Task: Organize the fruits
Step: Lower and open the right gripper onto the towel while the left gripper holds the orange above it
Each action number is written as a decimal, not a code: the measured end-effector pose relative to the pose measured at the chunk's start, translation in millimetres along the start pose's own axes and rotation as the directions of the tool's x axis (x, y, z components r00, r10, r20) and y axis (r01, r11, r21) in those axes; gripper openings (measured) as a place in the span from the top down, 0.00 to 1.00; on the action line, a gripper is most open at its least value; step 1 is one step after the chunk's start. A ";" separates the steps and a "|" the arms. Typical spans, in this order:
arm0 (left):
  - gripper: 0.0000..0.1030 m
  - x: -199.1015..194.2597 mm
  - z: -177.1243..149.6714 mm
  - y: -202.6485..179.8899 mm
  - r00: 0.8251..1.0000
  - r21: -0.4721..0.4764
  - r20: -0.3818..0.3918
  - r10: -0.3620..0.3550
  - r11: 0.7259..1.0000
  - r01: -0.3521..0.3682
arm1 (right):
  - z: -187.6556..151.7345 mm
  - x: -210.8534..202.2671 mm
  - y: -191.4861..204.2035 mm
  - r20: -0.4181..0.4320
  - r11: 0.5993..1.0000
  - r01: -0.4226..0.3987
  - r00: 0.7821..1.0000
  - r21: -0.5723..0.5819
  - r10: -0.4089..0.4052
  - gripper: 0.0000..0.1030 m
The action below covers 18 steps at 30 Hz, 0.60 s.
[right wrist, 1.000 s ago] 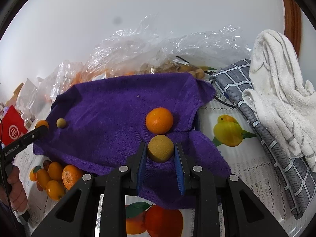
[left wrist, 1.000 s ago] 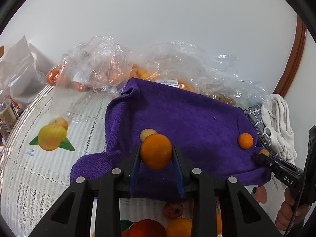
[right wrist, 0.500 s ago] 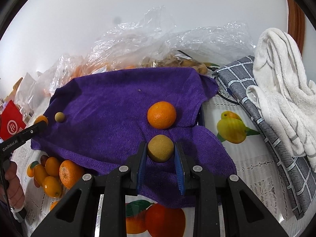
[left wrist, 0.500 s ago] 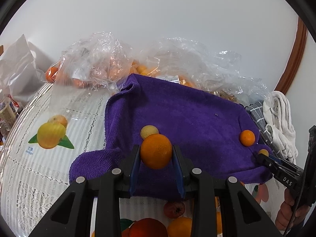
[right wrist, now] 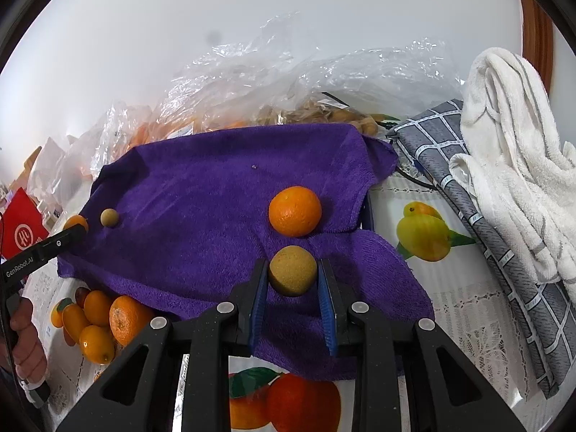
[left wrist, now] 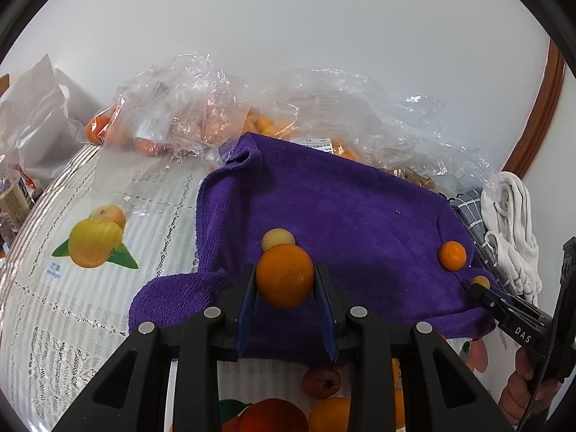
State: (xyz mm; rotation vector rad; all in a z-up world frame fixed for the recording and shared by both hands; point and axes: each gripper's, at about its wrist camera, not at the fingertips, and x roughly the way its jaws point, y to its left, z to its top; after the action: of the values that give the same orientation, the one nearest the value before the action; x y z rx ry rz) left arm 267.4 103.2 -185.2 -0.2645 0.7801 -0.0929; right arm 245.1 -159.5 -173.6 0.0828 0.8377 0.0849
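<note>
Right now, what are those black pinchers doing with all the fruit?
A person is sorting fruit onto a purple towel. The left gripper is clamped on an orange, and the right gripper is clamped on a round tan fruit. One more of each already lies on the towel. More small oranges wait beside the towel.

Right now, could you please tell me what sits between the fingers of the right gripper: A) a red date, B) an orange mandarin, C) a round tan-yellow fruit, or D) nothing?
C: in the right wrist view the right gripper is shut on the tan-yellow fruit, while the loose mandarin lies beyond it on the purple towel.
</note>
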 end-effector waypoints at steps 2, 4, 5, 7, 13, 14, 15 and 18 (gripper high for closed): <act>0.71 -0.6 0.3 1.1 1.000 -0.009 0.001 -0.012 1.000 0.012 | 0.2 -1.3 0.2 0.006 1.000 -0.003 1.000 0.002 0.003 0.73; 0.71 -1.4 0.6 2.2 1.000 -0.017 0.004 -0.024 1.000 0.024 | 0.4 -1.5 -0.3 0.009 1.000 -0.002 1.000 0.004 0.002 0.73; 0.71 -1.7 0.8 2.9 1.000 -0.023 0.006 -0.030 0.999 0.030 | 0.3 -1.1 -0.5 0.008 1.000 0.001 1.000 0.005 -0.001 0.73; 0.71 -2.1 1.0 4.6 0.999 -0.035 0.009 -0.043 0.998 0.043 | -0.1 0.0 -1.4 0.003 1.000 0.001 1.000 0.012 -0.001 0.73; 0.71 -0.3 -0.1 4.6 0.998 -0.048 0.002 -0.065 0.997 0.065 | 0.4 2.4 -0.2 0.002 1.000 -0.006 1.000 0.018 0.006 0.73; 0.71 0.6 -0.6 4.1 0.998 -0.046 0.001 -0.065 0.997 0.065 | 0.6 3.3 -0.4 0.001 1.000 -0.006 1.000 0.017 0.006 0.73; 0.71 1.1 -1.0 3.6 0.998 -0.045 0.001 -0.065 0.997 0.065 | 0.4 4.1 0.5 0.003 1.000 -0.002 1.000 0.015 0.002 0.73; 0.71 2.5 -2.8 1.1 0.998 -0.038 0.012 -0.056 0.998 0.057 | -0.2 4.6 2.6 0.006 1.000 0.004 1.000 0.011 -0.005 0.73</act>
State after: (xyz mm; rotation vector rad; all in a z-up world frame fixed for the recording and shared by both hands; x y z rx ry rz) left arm 267.1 103.3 -189.0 -0.3233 0.7644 -0.1300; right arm 247.9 -156.4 -176.8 0.0912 0.8325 0.0759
